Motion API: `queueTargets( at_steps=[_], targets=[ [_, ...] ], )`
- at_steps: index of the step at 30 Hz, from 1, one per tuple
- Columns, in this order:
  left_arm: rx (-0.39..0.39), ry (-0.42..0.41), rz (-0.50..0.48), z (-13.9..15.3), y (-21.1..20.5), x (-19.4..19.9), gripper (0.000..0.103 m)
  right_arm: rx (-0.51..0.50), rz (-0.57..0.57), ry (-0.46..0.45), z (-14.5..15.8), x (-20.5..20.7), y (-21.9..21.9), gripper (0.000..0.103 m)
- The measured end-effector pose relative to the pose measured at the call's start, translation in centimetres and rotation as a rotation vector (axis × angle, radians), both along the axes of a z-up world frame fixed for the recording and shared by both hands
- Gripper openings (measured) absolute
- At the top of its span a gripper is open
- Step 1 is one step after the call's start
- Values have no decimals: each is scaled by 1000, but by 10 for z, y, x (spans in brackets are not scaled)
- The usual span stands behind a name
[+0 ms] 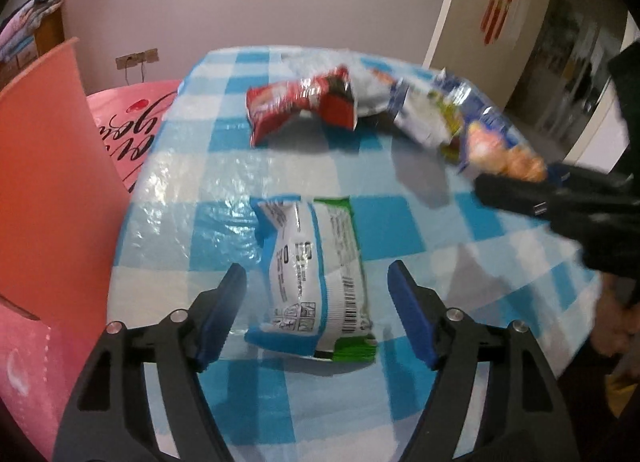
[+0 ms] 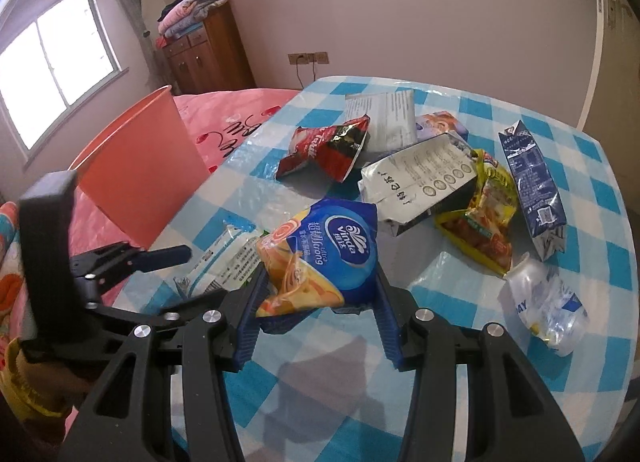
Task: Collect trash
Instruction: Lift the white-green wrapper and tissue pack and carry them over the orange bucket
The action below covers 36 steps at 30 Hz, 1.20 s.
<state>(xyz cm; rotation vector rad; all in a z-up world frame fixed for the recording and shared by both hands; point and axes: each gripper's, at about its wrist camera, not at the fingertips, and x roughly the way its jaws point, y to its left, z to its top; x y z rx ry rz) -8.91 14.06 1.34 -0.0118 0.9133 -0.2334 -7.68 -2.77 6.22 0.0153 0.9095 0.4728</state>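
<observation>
Right gripper (image 2: 316,298), jaws closed on the blue tissue pack (image 2: 320,258) at frame centre, lifted it for the orange bin (image 2: 136,165) at left; left gripper (image 1: 316,314) straddled a white wrapper (image 1: 316,270), jaws wide, gripping nothing

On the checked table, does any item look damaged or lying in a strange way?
Yes. The dark blue carton lies on its side, crushed, and the clear bottle beside it is flattened. The red snack bag is torn open.

Both wrist views close above checked table (image 1: 400,221), facing wall
</observation>
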Motion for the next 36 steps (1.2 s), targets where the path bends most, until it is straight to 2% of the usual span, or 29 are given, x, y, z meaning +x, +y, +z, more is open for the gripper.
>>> queueTargets(
  at_steps=[1,3,5,7,9,12,16,22,27,32,36],
  targets=[
    [18,5,4,-4,-2,1,74,2,-1,1,0,0,-1,50],
    [46,24,18,-12,-4,6,67,5,-4,5,-3,-1,-2,50],
    [25,27,15,-14,-5,7,58,5,-7,13,-6,0,-3,50],
    [32,17,17,-12,-6,7,55,8,-8,19,-8,0,-3,50],
    [5,20,24,-11,-3,9,51,15,-5,24,-10,1,-2,50],
    [-58,37,40,-9,5,11,50,18,0,19,-8,1,2,50],
    [-92,9,52,4,10,6,49,32,11,11,-1,4,7,50],
    [-139,-118,83,57,31,-6,49,59,50,-1,19,12,22,50],
    [-148,-239,138,105,60,-17,50,102,119,-40,55,23,52,50],
    [-142,-334,251,145,107,-30,50,142,221,-86,92,36,102,50],
    [-105,-371,371,160,145,-36,50,158,318,-123,116,45,154,50]
  ],
)
